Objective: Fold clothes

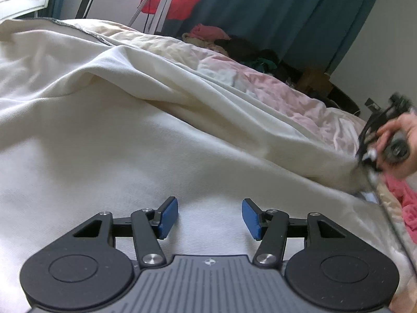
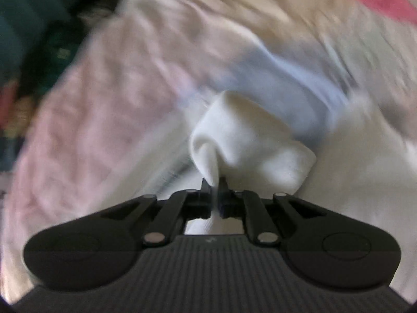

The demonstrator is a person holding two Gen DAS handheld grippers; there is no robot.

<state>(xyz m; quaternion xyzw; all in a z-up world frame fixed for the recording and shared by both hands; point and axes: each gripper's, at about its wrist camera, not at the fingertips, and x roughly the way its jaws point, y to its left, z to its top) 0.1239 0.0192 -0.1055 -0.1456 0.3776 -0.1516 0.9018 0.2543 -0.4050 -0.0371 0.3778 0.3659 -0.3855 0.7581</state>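
1. Cream garment [image 1: 109, 120] lies spread over the bed, filling the near and left part of the left wrist view, with a long raised fold running from the far left down toward the right.
2. One edge of this cloth [image 2: 250, 140] is bunched and pinched in the right gripper [image 2: 215, 182], whose fingers are closed tight on it, only a thin strip of fabric between them.
3. From the left wrist view that right gripper [image 1: 370, 161] shows blurred at the right edge, gripped by the person's hand [image 1: 398, 143].
4. The left gripper [image 1: 210, 217] hovers low over the flat cream cloth; its blue fingers [image 1: 169, 217] stand wide apart and hold nothing.
5. A pale pink duvet [image 1: 281, 88] lies beyond the garment on the bed.
6. Farther off, a heap of dark and pink clothes [image 1: 234, 44] sits by a teal curtain [image 1: 299, 13].
7. A pink cloth [image 1: 406, 203] lies at the near right.
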